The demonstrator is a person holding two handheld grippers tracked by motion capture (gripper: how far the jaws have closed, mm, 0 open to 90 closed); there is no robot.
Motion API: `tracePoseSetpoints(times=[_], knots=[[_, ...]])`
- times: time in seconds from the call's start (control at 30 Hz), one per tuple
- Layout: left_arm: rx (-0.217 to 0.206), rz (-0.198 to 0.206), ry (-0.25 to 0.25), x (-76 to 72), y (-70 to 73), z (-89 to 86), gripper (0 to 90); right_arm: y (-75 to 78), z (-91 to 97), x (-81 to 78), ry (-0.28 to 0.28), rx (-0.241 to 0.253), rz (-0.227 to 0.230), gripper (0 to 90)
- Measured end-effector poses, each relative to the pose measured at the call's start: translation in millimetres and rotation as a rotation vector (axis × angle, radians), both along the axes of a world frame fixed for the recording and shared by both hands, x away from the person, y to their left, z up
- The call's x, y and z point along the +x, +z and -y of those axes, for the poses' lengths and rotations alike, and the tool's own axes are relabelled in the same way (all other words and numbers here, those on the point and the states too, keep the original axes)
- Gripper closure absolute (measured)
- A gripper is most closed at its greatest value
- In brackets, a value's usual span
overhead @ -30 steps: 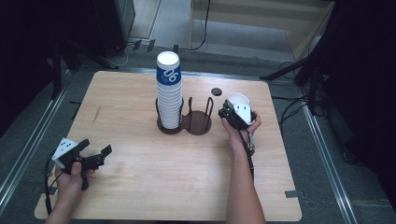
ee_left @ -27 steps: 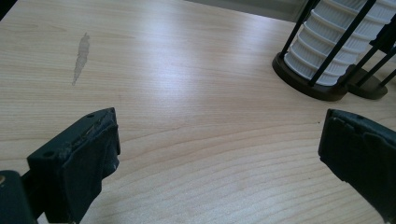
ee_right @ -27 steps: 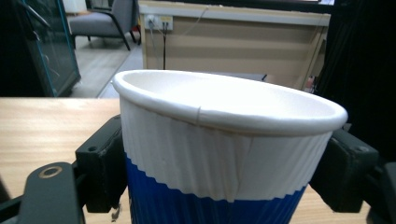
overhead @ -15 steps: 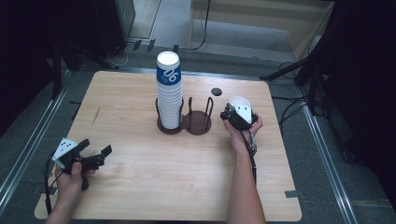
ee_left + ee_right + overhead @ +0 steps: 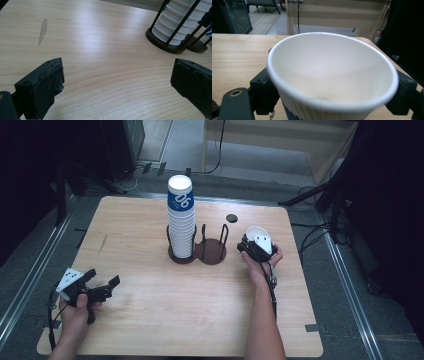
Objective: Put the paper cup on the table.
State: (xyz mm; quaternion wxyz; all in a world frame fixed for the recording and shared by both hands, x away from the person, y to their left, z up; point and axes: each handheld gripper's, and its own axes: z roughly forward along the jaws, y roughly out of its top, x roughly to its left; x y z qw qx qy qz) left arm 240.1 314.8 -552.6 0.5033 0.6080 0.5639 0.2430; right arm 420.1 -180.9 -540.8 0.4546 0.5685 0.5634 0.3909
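Two grippers are at work over a pale wooden table (image 5: 150,320). At about three o'clock from the table's middle, the right gripper (image 5: 253,243) sits in the person's right hand, with a single white paper cup (image 5: 256,233) between its black jaws. In the right gripper view the cup (image 5: 332,75) stands mouth up with its white inside showing, and one jaw lies on each side of its wall, below the rim. These jaws have just been opening with the cup between them; whether the pads still press on the wall I cannot tell.

Near the table's centre, toward twelve o'clock, stands a dark two-ring cup holder (image 5: 207,251). Its left ring carries a tall stack of cups (image 5: 181,217), white with a blue band on the top one; the right ring lies just at nine o'clock of the held cup. A small black disc (image 5: 231,218) lies on the table beyond the holder.

At about eight o'clock, the left gripper (image 5: 102,286) hovers close over the wood, its jaws spread wide with nothing between them.
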Motion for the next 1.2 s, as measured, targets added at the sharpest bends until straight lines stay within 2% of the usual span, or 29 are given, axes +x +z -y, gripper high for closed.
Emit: tracePoseSetpoints(times=[0.17, 0.27, 0.37, 0.67, 0.93, 1.2], knots=[[0.001, -0.002, -0.001, 0.6, 0.0, 0.0, 0.0, 0.0, 2.8, -2.3, 0.008, 0.019, -0.016, 11.4], [0.002, -0.003, -0.001, 1.0, 0.1, 0.6, 0.0, 2.7, 4.3, -4.6, 0.04, 0.046, -0.029, 1.3], [0.004, -0.002, 0.0, 1.3, 0.1, 1.0, 0.0, 5.4, 4.7, -8.0, 0.072, 0.055, -0.048, 0.0], [0.004, -0.003, 0.001, 1.2, 0.2, 0.7, 0.0, 10.1, 17.8, -22.4, 0.087, 0.096, -0.031, 0.0], [0.01, -0.002, 0.001, 1.3, 0.2, 1.0, 0.0, 17.8, 27.8, -43.4, 0.155, 0.088, -0.002, 0.0], [0.019, -0.004, -0.001, 1.3, 0.3, 1.4, 0.0, 26.8, 39.7, -68.0, 0.181, 0.105, 0.035, 0.0]])
